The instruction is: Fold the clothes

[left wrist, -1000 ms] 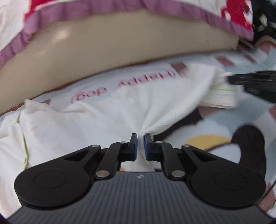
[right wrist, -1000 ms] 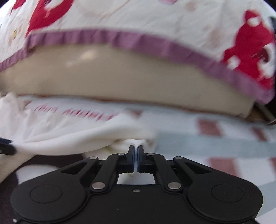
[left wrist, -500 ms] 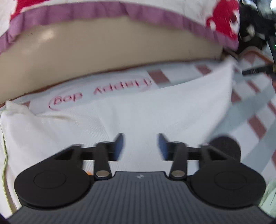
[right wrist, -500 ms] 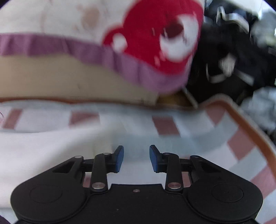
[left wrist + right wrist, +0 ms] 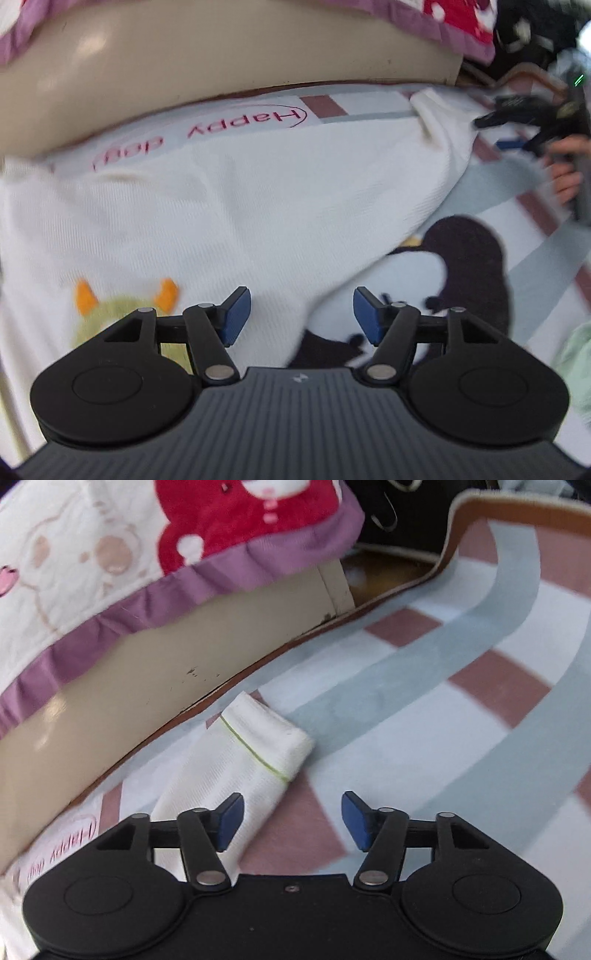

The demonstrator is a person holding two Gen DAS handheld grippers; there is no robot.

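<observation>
- The right gripper (image 5: 291, 819) points down at the rug (image 5: 461, 716); its jaws have just been opening and now stand wide, with nothing between them.
- A white sleeve (image 5: 243, 753) with a thin green line near the cuff lies flat on the rug, passing under the left finger (image 5: 231, 821).
- Behind it is a beige bed base (image 5: 155, 672), and a blanket (image 5: 110, 554) with purple edge hangs over it.

Both jaws have just been opening: the left gripper (image 5: 298, 314) and right gripper (image 5: 292, 820) release the white knitted garment (image 5: 258, 199), which now lies flat beneath them.
</observation>
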